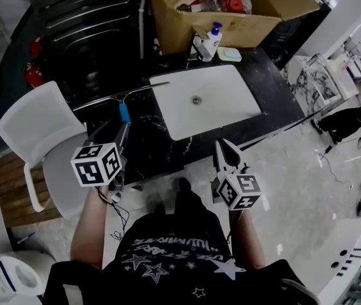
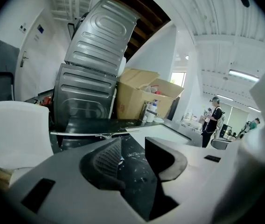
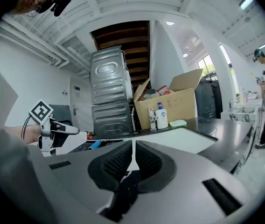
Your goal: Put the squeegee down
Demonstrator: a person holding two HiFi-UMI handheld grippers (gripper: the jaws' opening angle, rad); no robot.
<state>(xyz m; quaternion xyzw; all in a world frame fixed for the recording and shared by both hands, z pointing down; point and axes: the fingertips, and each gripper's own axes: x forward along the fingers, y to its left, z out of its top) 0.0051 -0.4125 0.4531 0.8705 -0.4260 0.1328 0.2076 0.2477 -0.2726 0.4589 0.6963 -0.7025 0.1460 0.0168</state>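
The squeegee (image 1: 124, 112) lies flat on the black counter (image 1: 152, 146) left of the sink, its blue handle towards me and its long metal blade (image 2: 93, 134) across the far side. My left gripper (image 1: 115, 134) hovers just short of the handle; its jaws stand apart with nothing between them (image 2: 132, 146). My right gripper (image 1: 222, 147) is off the counter's front edge to the right, jaws shut on nothing (image 3: 133, 158). The right gripper view also shows the blue handle (image 3: 95, 144) and the left gripper (image 3: 53, 127).
A white sink (image 1: 228, 97) is set in the counter. Behind it stand a soap bottle (image 1: 213, 40), a sponge dish (image 1: 229, 54) and an open cardboard box (image 1: 244, 24). A white chair (image 1: 37, 129) is at the left, a steel appliance (image 1: 85, 18) behind. A person (image 2: 214, 120) stands far right.
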